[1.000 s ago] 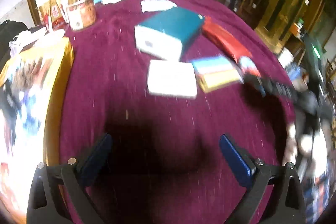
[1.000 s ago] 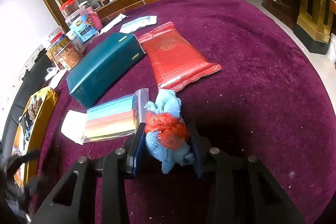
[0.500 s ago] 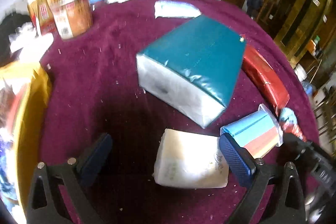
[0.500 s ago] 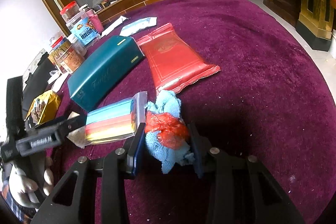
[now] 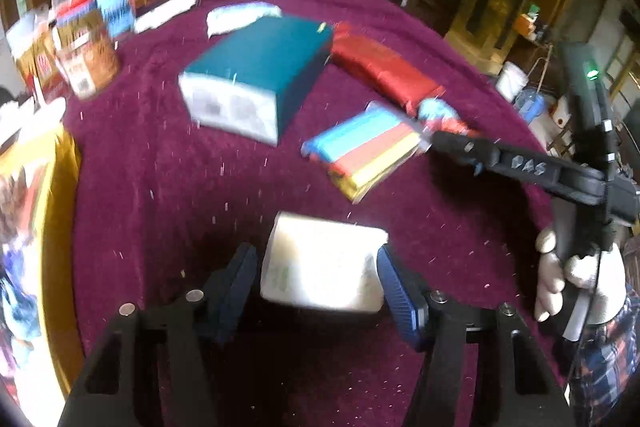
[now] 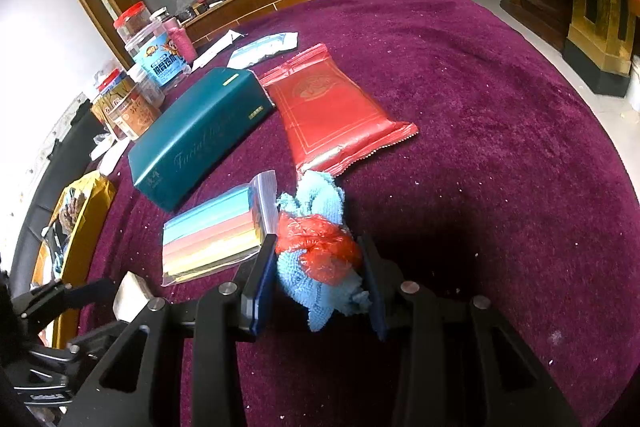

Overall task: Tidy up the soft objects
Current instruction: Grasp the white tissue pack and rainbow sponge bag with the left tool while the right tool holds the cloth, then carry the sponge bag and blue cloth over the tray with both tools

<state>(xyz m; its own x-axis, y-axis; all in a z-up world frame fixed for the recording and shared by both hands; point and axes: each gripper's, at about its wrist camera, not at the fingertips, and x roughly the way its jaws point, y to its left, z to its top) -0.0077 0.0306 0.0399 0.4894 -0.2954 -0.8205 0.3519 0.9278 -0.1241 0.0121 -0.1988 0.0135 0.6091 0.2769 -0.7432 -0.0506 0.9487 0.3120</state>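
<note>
A white soft tissue pack point(image 5: 320, 267) lies on the purple tablecloth point(image 5: 160, 187), between the jaws of my left gripper point(image 5: 316, 279). The jaws are closing: the right pad is at the pack's edge and the left pad stands a little off it. From the right wrist view, the same pack point(image 6: 132, 297) shows at the lower left beside the left gripper point(image 6: 80, 295). My right gripper point(image 6: 318, 279) is shut on a blue knitted cloth bundle point(image 6: 316, 203) tied with red plastic, low over the table. That bundle point(image 5: 436, 109) also appears at the right gripper's tip in the left wrist view.
A striped multicolour pack in a clear bag point(image 6: 212, 231), a red foil pack point(image 6: 328, 111) and a teal tissue box point(image 6: 200, 135) lie ahead. Snack jars point(image 6: 156, 67) stand at the back left, a yellow bag point(image 5: 48, 187) at the left edge. A gloved hand point(image 5: 560, 275) holds the right gripper.
My left gripper has swung over the table to the white pack, and its jaws have narrowed around it. The right gripper and its blue bundle have not moved.
</note>
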